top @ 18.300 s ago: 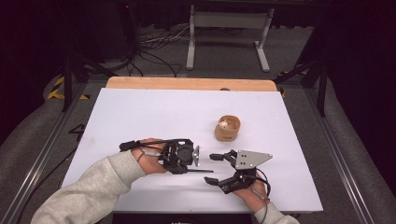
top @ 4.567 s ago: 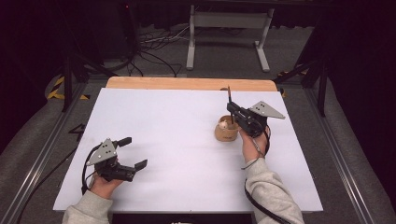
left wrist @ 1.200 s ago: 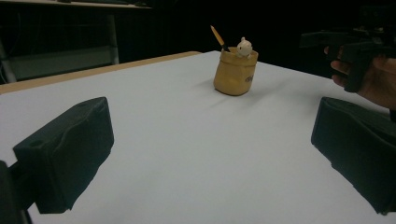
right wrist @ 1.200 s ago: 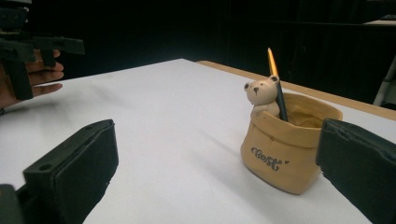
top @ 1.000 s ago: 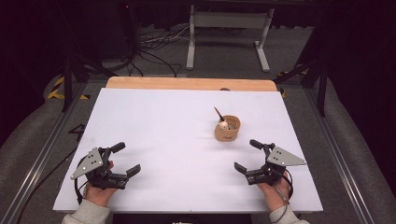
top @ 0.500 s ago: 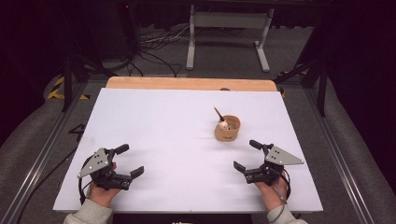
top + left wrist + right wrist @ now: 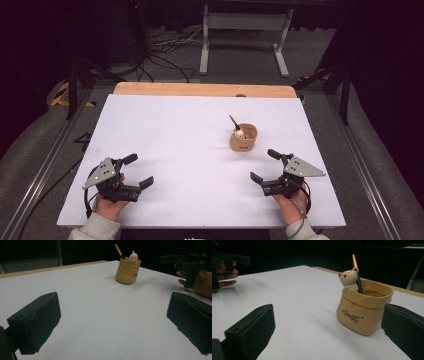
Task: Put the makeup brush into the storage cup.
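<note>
While the pencil (image 7: 233, 121) stands in the tan pot (image 7: 243, 138), tip up and leaning toward the far left of the high view, nothing is holding it. Its lower part is down inside the pot, next to the little bear figure (image 7: 349, 279) on the rim. The pot sits upright on the right half of the white counter (image 7: 190, 135), well back from the near edge.

Right tool (image 7: 265, 166): jaws wide apart, nothing between them, resting low on the counter at the near right. Pot is ahead of it and slightly to its left, near but not touching. In the right gripper view the pot sits between the jaw lines, toward the right jaw, with clear counter in front.

Left tool (image 7: 136, 170): jaws also wide apart and empty, at the near left, well apart from the pot. From the left gripper view the pot (image 7: 127, 271) is far off, up and to the right.

So the right hand is clearly the nearer one. Pencil's long axis runs near vertical with a lean, so my guess is any pickup wants a reach forward and over the rim, closing across the shaft above the bear.
</note>
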`<state>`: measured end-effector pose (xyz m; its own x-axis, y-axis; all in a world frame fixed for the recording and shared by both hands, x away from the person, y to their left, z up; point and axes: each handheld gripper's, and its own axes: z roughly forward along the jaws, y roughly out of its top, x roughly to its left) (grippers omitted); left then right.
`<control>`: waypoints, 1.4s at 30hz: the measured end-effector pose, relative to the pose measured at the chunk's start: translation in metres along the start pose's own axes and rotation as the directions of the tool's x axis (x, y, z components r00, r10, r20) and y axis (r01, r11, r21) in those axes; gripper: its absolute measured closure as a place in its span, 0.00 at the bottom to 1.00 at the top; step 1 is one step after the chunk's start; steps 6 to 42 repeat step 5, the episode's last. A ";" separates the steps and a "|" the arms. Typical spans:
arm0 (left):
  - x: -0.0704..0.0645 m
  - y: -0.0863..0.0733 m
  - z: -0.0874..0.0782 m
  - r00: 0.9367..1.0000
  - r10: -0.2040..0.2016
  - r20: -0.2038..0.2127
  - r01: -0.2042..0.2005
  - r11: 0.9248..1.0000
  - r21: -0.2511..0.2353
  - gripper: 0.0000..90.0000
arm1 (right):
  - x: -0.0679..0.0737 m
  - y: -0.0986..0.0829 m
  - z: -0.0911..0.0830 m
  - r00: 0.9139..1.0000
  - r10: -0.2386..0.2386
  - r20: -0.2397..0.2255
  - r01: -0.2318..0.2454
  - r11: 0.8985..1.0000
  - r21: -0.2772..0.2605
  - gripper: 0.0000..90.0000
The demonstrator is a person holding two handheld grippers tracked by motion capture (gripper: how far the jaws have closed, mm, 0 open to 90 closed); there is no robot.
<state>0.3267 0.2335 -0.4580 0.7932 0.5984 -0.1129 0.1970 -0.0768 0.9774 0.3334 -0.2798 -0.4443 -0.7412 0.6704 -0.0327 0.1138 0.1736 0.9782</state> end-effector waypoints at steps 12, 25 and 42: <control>0.000 0.000 -0.001 1.000 0.006 -0.003 -0.006 1.000 -0.004 0.00 | 0.000 0.001 -0.001 1.000 0.001 0.002 -0.001 1.000 -0.008 0.00; 0.000 0.000 -0.001 1.000 0.006 -0.003 -0.006 1.000 -0.004 0.00 | 0.000 0.001 -0.001 1.000 0.001 0.002 -0.001 1.000 -0.008 0.00; 0.000 0.000 -0.001 1.000 0.006 -0.003 -0.006 1.000 -0.004 0.00 | 0.000 0.001 -0.001 1.000 0.001 0.002 -0.001 1.000 -0.008 0.00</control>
